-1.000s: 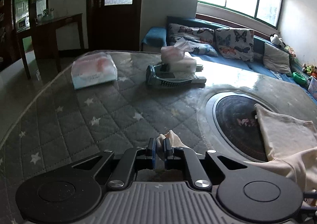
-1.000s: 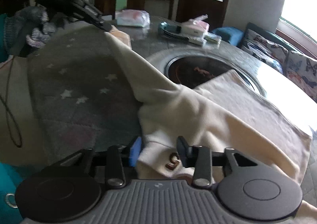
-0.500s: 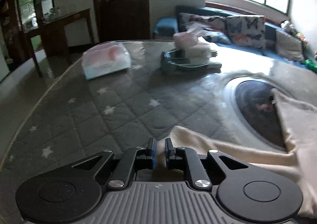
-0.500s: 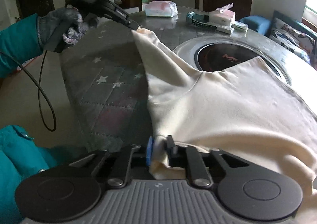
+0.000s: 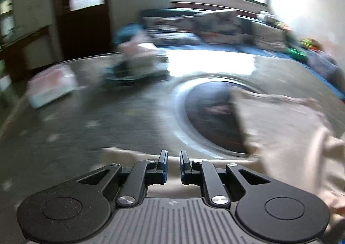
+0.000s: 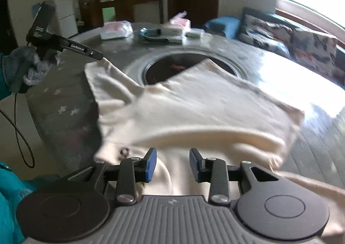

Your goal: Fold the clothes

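Observation:
A cream garment [image 6: 194, 105] lies spread on the round table, partly over the dark hotplate [image 6: 163, 69] in the middle. In the right wrist view my right gripper [image 6: 172, 163] is open above the garment's near edge, with cloth under and between the jaws. My left gripper [image 6: 101, 57] shows at the left, its tip at the garment's far corner. In the blurred left wrist view the left gripper [image 5: 173, 163] has a small gap between its jaws, with cream cloth [image 5: 280, 127] beneath and to the right.
A grey quilted star-print cover [image 6: 64, 101] lies on the table. A tissue pack [image 6: 116, 30], a teal object [image 6: 151, 33] and a tissue box [image 6: 179, 26] stand at the far side. A sofa with cushions [image 6: 291, 38] is behind. The table's edge is near me.
My right gripper has opened and let go of the garment's edge. My left gripper's jaws have parted slightly. Both views have swung to the right, and the garment lies flatter.

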`<state>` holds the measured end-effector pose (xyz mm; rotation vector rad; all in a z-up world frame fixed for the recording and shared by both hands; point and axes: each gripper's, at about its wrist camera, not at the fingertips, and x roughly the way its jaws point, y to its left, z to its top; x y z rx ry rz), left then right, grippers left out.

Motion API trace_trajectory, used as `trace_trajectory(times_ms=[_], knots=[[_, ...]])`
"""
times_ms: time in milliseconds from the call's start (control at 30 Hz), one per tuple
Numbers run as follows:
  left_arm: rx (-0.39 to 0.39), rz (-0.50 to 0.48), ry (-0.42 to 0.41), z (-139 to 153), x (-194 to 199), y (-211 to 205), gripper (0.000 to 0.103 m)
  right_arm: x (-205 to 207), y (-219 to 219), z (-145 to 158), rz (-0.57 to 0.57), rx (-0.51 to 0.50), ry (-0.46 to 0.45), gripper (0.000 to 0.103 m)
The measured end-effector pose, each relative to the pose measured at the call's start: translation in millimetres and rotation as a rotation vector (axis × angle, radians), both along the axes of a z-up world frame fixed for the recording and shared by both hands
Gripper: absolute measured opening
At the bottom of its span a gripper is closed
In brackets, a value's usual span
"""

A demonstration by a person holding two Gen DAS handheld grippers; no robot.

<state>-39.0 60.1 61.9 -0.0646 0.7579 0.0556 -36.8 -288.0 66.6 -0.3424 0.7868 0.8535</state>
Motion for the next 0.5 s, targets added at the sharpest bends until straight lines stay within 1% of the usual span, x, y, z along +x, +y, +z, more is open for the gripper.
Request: trace_trajectory(times_ms=[67,167,233,367,400,433,467,500], knots=[[-0.020,-0.071,0.009,-4,5,-22,0.013,-7,-6,-2,0.008,-0.012,0.015,0.033],[-0.027,-0.156,0.022,-10,12,-54,0.013,-17,-7,-6,0.036,-0.019,0.030,0.033],[-0.030,-0.200,0.024,-14,16,-71,0.013,-21,-2,-9,0.048,-0.025,0.037,0.033],[-0.033,-0.265,0.027,-22,24,-98,0.013,-25,6,-20,0.049,-0.073,0.032,0.030],[-0.036,-0.277,0.028,-24,25,-103,0.013,-26,6,-21,0.048,-0.082,0.029,0.020],[-0.037,-0.288,0.029,-26,26,-108,0.013,-27,7,-23,0.048,-0.091,0.026,0.014],[-0.031,-0.292,0.032,-28,28,-111,0.013,-28,8,-25,0.047,-0.099,0.023,0.012],[-0.024,-0.297,0.036,-31,30,-114,0.013,-29,8,-24,0.049,-0.107,0.020,0.007]])
